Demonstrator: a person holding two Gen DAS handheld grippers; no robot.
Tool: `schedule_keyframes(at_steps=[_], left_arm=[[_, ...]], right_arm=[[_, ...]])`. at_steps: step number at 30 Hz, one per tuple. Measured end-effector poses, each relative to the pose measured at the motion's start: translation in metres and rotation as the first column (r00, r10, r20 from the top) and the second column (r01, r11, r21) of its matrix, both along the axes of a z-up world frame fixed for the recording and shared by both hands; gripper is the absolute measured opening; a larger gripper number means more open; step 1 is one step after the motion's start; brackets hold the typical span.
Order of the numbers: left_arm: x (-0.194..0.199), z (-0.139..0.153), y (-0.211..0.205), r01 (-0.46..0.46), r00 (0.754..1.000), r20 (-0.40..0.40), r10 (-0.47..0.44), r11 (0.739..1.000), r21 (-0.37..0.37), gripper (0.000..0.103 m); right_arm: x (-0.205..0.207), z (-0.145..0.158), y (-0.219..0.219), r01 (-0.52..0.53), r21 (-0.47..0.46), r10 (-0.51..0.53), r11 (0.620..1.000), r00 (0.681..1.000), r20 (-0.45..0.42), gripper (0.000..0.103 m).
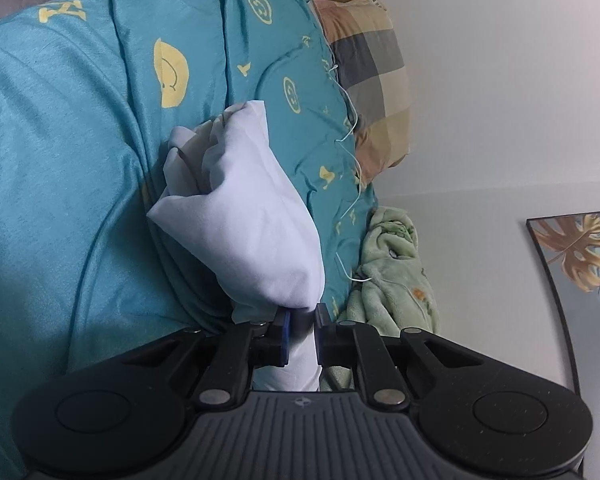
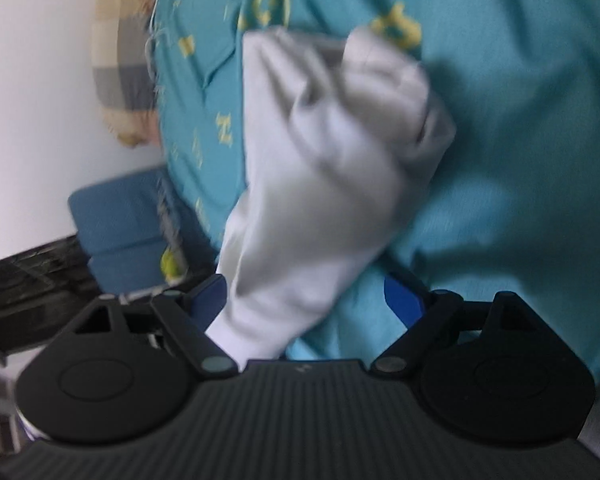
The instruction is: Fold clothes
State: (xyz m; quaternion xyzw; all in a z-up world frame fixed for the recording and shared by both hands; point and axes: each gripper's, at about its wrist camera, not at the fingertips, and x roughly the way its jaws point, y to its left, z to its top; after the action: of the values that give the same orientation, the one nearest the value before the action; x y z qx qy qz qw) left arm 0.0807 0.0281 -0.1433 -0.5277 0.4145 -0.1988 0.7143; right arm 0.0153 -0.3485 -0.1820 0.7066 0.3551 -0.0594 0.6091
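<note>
With the white garment (image 1: 240, 216) pinched only at one bunched end by the left gripper (image 1: 300, 332) and the right gripper (image 2: 304, 300) held wide around it, slippage onto the teal quilt (image 1: 60, 160) may be caused by tugging.

You have two grippers, one left gripper (image 1: 300, 316) and one right gripper (image 2: 304, 296). You can see one white garment (image 1: 244, 216). It lies on one teal quilt (image 1: 60, 160) with yellow prints. There is one checked pillow (image 1: 376, 76), one green fleece blanket (image 1: 392, 276), and one framed leaf picture (image 1: 580, 256) on the wall. The right view shows one blue chair (image 2: 120, 224).
</note>
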Motion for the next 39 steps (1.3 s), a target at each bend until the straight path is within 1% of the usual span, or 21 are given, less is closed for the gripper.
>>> schedule_keyframes(at_steps=[1,2,3,6,7,8,9,11,12,13,15,18,20,23,26,28,30,33,34,36,39], left_arm=[[-0.001,0.0,0.0,0.0,1.0,0.0,0.0,1.0,-0.003,0.011],[-0.001,0.0,0.0,-0.001,1.0,-0.001,0.001,1.0,-0.004,0.011],[-0.002,-0.001,0.0,-0.004,1.0,-0.004,0.004,1.0,-0.003,0.011],[-0.005,-0.006,-0.002,-0.016,1.0,-0.021,0.016,1.0,0.006,0.011],[-0.006,-0.008,-0.002,-0.019,0.999,-0.032,0.019,1.0,0.005,0.012],[-0.006,-0.011,-0.003,-0.021,0.999,-0.044,0.021,1.0,0.0,0.019],[-0.007,-0.013,-0.004,-0.022,0.998,-0.059,0.021,1.0,-0.006,0.031],[-0.008,-0.018,-0.006,-0.02,0.996,-0.091,0.018,1.0,-0.02,0.042],[-0.009,-0.02,-0.008,-0.018,0.995,-0.1,0.016,1.0,-0.022,0.044],[-0.01,-0.021,-0.01,-0.016,0.994,-0.106,0.014,1.0,-0.023,0.046],[-0.01,-0.024,-0.014,-0.008,0.992,-0.125,0.003,0.999,-0.039,0.058],[-0.008,-0.034,-0.026,0.03,0.985,-0.168,-0.044,0.996,-0.082,0.063],[-0.007,-0.042,-0.03,0.018,0.979,-0.199,-0.039,0.994,-0.108,0.063],[-0.006,-0.052,-0.026,-0.051,0.971,-0.237,0.018,0.989,-0.136,0.063],[-0.008,-0.057,-0.019,-0.123,0.966,-0.25,0.072,0.974,-0.192,0.061],[-0.01,-0.057,-0.017,-0.157,0.964,-0.249,0.095,0.958,-0.24,0.053],[-0.011,-0.052,-0.018,-0.157,0.967,-0.233,0.099,0.957,-0.243,0.04],[-0.011,-0.037,-0.011,-0.134,0.976,-0.201,0.086,0.961,-0.241,0.031],[-0.011,-0.029,-0.009,-0.126,0.979,-0.187,0.081,0.962,-0.244,0.029],[-0.013,-0.005,-0.005,-0.098,0.988,-0.141,0.065,0.966,-0.238,0.026],[-0.021,0.038,-0.014,-0.057,0.996,-0.074,0.043,0.978,-0.199,0.025]], right_arm=[[-0.001,0.0,-0.002,0.016,-0.029,-0.017,0.999,1.0,-0.01,0.087],[-0.001,0.001,-0.004,0.033,-0.057,-0.034,0.998,0.999,-0.017,0.083],[-0.002,0.002,-0.006,0.047,-0.078,-0.049,0.996,0.999,-0.019,0.07],[-0.001,0.004,-0.008,0.069,-0.103,-0.07,0.992,0.997,-0.01,0.045],[-0.001,0.006,-0.008,0.07,-0.113,-0.07,0.991,0.998,0.0,0.042],[-0.001,0.007,-0.007,0.071,-0.12,-0.071,0.99,0.997,0.012,0.036],[-0.001,0.008,-0.007,0.073,-0.127,-0.07,0.989,0.997,0.024,0.032],[-0.001,0.011,-0.009,0.066,-0.148,-0.061,0.987,0.997,0.039,0.029],[-0.001,0.012,-0.008,0.06,-0.16,-0.054,0.985,0.998,0.042,0.029],[-0.001,0.012,-0.008,0.06,-0.159,-0.053,0.985,0.998,0.045,0.028],[-0.004,0.011,-0.011,0.066,-0.144,-0.058,0.987,0.997,0.058,0.027],[-0.005,0.014,-0.013,0.074,-0.127,-0.062,0.989,0.993,0.097,0.026],[-0.004,0.019,-0.014,0.075,-0.123,-0.059,0.99,0.99,0.127,0.025],[-0.004,0.029,-0.016,0.07,-0.146,-0.047,0.987,0.986,0.16,0.024],[-0.003,0.036,-0.016,0.067,-0.167,-0.035,0.984,0.982,0.185,0.024],[-0.002,0.041,-0.016,0.064,-0.182,-0.026,0.981,0.979,0.2,0.024],[0.0,0.047,-0.016,0.055,-0.212,-0.007,0.976,0.975,0.221,0.024],[0.002,0.06,-0.016,0.055,-0.24,0.007,0.969,0.969,0.248,0.024],[0.001,0.063,-0.017,0.057,-0.238,0.007,0.97,0.966,0.259,0.024],[-0.005,0.07,-0.02,0.073,-0.216,-0.008,0.974,0.958,0.287,0.024],[-0.021,0.081,-0.022,0.12,-0.19,-0.052,0.974,0.942,0.33,0.024]])
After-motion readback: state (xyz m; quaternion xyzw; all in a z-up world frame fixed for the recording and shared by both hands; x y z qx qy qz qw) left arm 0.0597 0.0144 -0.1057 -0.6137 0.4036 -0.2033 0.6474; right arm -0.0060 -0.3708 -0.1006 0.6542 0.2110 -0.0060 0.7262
